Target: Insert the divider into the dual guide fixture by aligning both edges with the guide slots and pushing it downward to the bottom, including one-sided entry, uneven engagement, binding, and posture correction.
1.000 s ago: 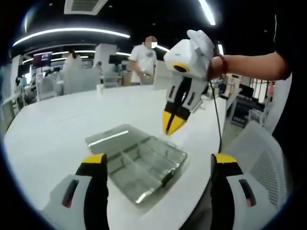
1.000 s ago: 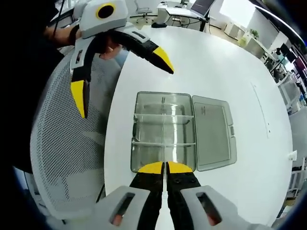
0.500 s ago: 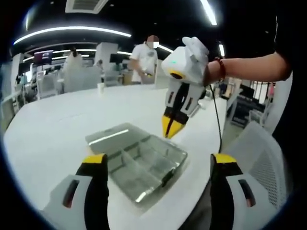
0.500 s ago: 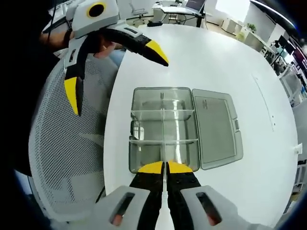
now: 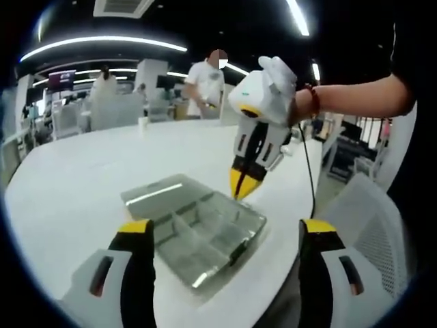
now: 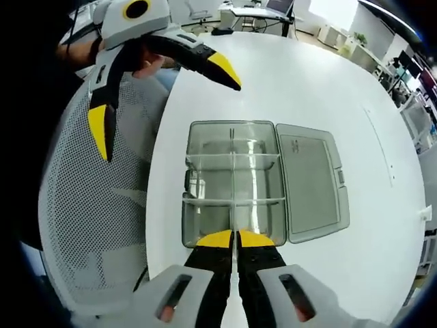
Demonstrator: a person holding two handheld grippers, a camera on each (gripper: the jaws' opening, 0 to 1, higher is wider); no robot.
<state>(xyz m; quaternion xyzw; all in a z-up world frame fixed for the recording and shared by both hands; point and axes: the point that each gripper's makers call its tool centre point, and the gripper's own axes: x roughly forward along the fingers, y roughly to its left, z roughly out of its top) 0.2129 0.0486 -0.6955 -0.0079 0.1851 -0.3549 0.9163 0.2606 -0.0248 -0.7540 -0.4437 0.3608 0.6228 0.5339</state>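
Right gripper [image 6: 235, 239], jaws pressed together, has dropped over the last second to the near wall of the clear compartment box [image 6: 232, 184] on the tabletop [image 6: 293, 82]; whether a thin divider sits between them I cannot tell; left gripper [image 5: 225, 236] spread wide, idle; insertion likely starting.

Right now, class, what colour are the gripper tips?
Yellow, on black jaws; clearest on the left gripper in the right gripper view.
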